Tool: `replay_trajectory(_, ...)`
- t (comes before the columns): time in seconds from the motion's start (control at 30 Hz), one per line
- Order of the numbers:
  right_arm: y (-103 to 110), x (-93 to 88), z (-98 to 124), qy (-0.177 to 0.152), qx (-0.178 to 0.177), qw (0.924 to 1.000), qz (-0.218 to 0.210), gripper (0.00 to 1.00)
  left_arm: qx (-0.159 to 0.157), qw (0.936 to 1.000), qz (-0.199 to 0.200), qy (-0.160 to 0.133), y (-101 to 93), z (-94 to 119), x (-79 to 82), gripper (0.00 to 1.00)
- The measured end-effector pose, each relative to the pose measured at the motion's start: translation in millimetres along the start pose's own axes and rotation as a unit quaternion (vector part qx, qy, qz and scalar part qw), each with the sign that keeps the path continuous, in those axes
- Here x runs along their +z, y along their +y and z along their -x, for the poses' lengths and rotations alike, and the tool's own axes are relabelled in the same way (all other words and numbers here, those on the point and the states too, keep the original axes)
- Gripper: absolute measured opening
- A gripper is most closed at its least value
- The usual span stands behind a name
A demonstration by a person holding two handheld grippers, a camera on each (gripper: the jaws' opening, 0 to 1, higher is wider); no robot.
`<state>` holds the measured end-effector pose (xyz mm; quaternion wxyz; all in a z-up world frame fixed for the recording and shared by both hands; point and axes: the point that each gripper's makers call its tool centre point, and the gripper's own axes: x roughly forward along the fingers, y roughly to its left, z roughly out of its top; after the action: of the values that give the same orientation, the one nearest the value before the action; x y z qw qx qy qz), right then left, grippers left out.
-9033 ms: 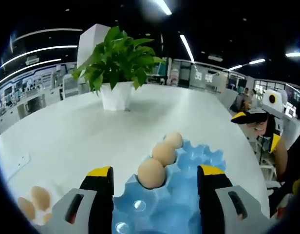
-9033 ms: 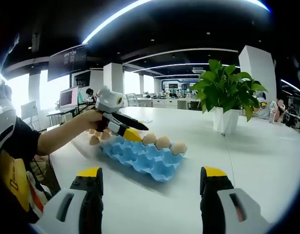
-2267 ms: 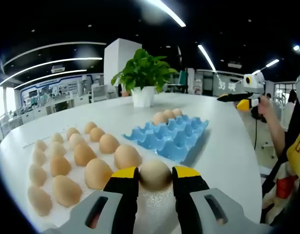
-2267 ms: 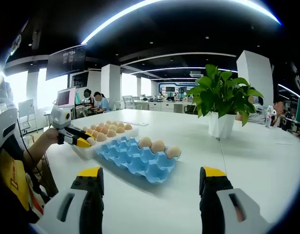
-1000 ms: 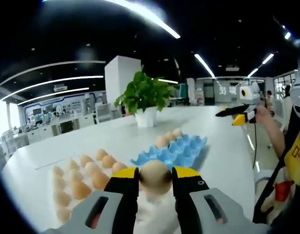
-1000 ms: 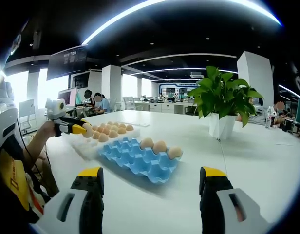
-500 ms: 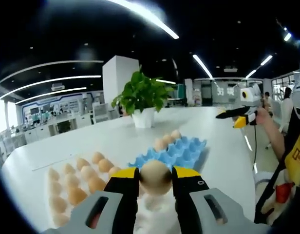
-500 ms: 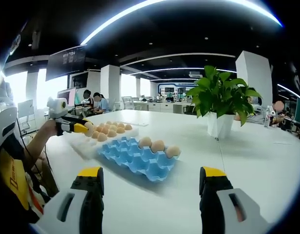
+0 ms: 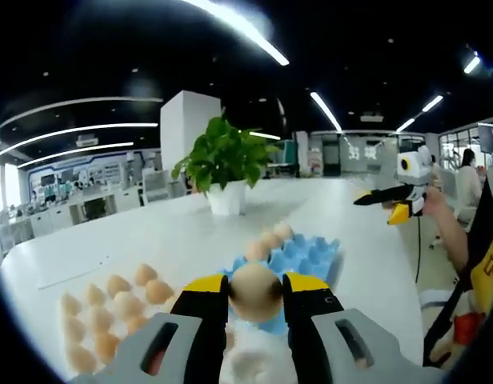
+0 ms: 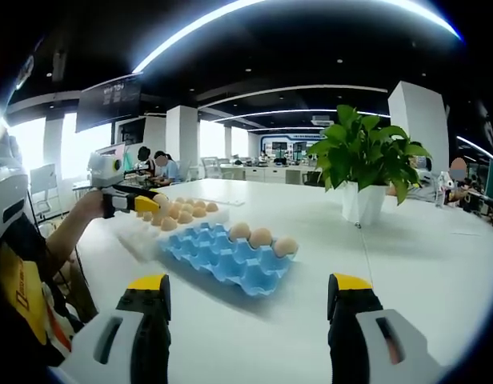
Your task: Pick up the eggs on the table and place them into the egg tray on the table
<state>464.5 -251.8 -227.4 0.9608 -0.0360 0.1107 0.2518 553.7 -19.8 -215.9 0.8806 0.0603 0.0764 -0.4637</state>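
Note:
My left gripper is shut on a tan egg, held in the air above the near end of the blue egg tray. Three eggs sit in a row along the tray's left side. Several loose eggs lie on a white pad at lower left. In the right gripper view the left gripper hovers with its egg over the loose eggs, just left of the tray and its eggs. My right gripper is open and empty, in the air short of the tray.
A potted green plant in a white pot stands on the white table beyond the tray; in the right gripper view the plant is at right. A person's arm holds the left gripper. The right gripper hangs at the table's right side.
My left gripper has lifted the egg off the pad and carried it toward the blue tray. The right gripper has stayed open and nearly still.

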Motion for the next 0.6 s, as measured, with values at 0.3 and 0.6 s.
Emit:
replay_trajectory(0.3, -4, 1.6, 2, -0.005, -0.002, 1.0000, 0.000, 0.84, -0.015, 0.9998, 0.009, 0.004, -0.1, -35, 4.1, 0.26)
replay_trajectory(0.6, -7, 3.3, 4, -0.008, -0.005, 1.0000, 0.000, 0.84, -0.014, 0.9993, 0.034, 0.009, 11.1, -70, 3.2, 0.26)
